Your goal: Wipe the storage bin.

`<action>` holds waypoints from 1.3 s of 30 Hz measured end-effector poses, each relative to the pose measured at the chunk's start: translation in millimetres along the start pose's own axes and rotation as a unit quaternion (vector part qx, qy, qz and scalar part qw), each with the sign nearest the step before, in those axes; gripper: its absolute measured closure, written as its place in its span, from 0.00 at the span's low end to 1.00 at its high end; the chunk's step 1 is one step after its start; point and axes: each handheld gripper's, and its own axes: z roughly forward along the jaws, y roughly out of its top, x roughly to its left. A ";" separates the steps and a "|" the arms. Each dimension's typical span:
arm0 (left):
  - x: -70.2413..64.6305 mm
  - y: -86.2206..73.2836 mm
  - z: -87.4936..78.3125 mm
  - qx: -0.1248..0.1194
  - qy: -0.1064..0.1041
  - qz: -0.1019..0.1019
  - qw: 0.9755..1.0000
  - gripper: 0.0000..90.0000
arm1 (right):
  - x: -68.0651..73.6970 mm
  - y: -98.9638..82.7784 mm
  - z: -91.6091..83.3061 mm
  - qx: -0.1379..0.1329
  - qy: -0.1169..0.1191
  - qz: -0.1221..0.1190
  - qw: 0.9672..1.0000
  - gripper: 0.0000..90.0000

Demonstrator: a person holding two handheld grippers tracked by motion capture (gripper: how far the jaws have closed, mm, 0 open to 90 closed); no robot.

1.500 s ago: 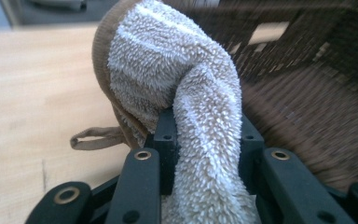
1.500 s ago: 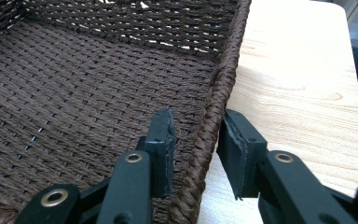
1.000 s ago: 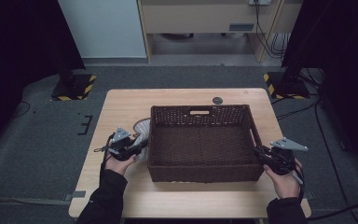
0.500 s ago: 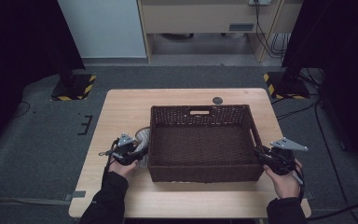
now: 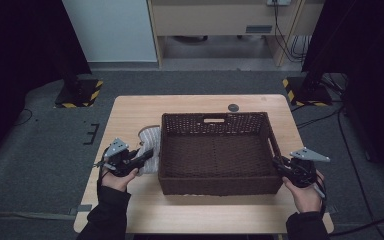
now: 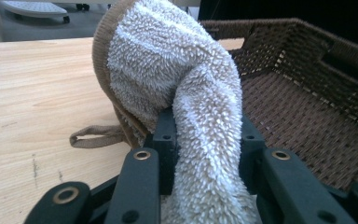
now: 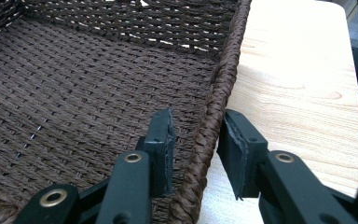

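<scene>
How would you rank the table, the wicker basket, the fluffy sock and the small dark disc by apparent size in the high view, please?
1. table
2. wicker basket
3. fluffy sock, clamped in the left gripper
4. small dark disc

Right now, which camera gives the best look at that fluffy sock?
The left gripper view: the sock fills the frame, its fleecy pile and brown knit cuff sharp, pinched in the left claw. The high view shows it small, beside the basket. The right gripper view looks at the basket's rim instead.
</scene>
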 end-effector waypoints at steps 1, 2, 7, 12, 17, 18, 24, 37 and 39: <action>-0.4 -4.0 3.9 0.008 0.002 0.000 1.000 0.75 | 0.0 0.0 -0.1 0.001 0.000 -0.002 1.000 0.72; -1.0 -7.2 7.5 0.016 0.003 0.002 1.000 0.75 | 0.0 0.0 -0.1 0.000 0.000 -0.002 1.000 0.72; -2.9 -20.7 19.0 0.038 0.012 0.005 0.999 0.75 | 0.0 0.0 0.1 0.000 0.000 -0.001 1.000 0.72; 1.2 -30.5 25.1 0.054 0.019 -0.002 0.998 0.75 | -0.1 -0.1 0.0 0.000 -0.001 -0.004 1.000 0.72; 3.2 -36.1 29.7 0.071 0.026 0.001 0.997 0.75 | -0.2 -0.3 0.1 0.000 0.000 -0.002 1.000 0.72; 3.2 -38.0 31.1 0.076 0.027 -0.001 0.997 0.75 | -0.1 -0.3 0.1 0.000 0.000 -0.002 1.000 0.72; 2.8 -42.0 32.6 0.091 0.028 0.003 0.995 0.75 | 0.0 -0.1 0.0 0.000 -0.001 -0.004 1.000 0.72; -14.5 -15.2 -17.6 0.012 0.000 -0.003 1.000 0.75 | -0.1 1.8 -3.7 -0.003 0.001 0.000 1.000 0.72; -17.6 -19.6 -16.1 0.019 -0.001 -0.001 1.000 0.75 | 0.3 1.5 -4.3 0.001 0.001 0.000 1.000 0.76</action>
